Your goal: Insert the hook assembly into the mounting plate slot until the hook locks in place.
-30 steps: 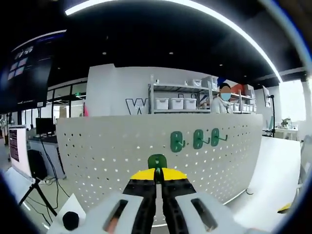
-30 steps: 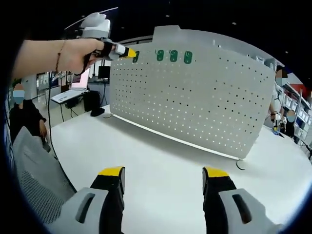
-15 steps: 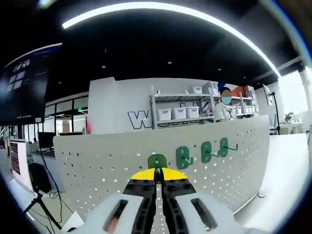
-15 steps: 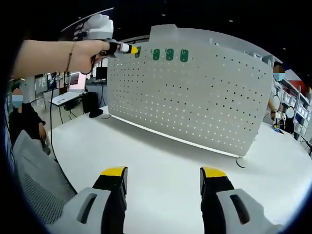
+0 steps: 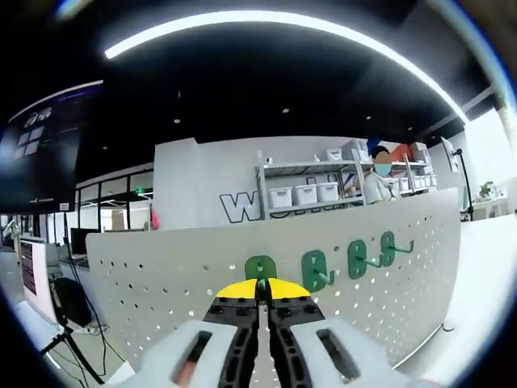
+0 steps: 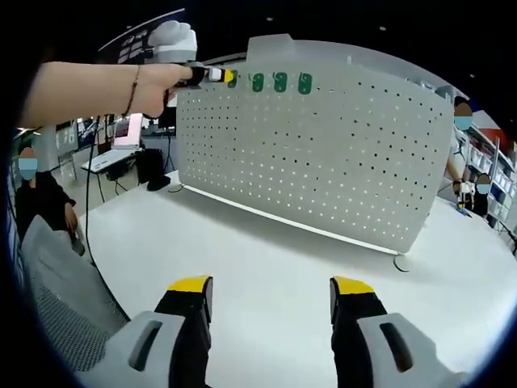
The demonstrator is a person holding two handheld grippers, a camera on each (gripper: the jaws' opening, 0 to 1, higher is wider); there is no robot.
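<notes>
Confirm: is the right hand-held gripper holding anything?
No. The right hand-held gripper is open, with only the bare white table between its jaws.

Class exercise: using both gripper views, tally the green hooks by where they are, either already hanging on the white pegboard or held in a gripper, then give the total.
Green hooks mounted on the pegboard: 3 ()
Green hook held in the left gripper, close to the board's top row: 1
Green hooks in the right gripper, whose fingers stand apart: 0
Total green hooks: 4

White table (image 6: 266, 267) carries upright perforated mounting plate (image 6: 323, 162); small dark foot (image 6: 398, 263) at plate's right end
</notes>
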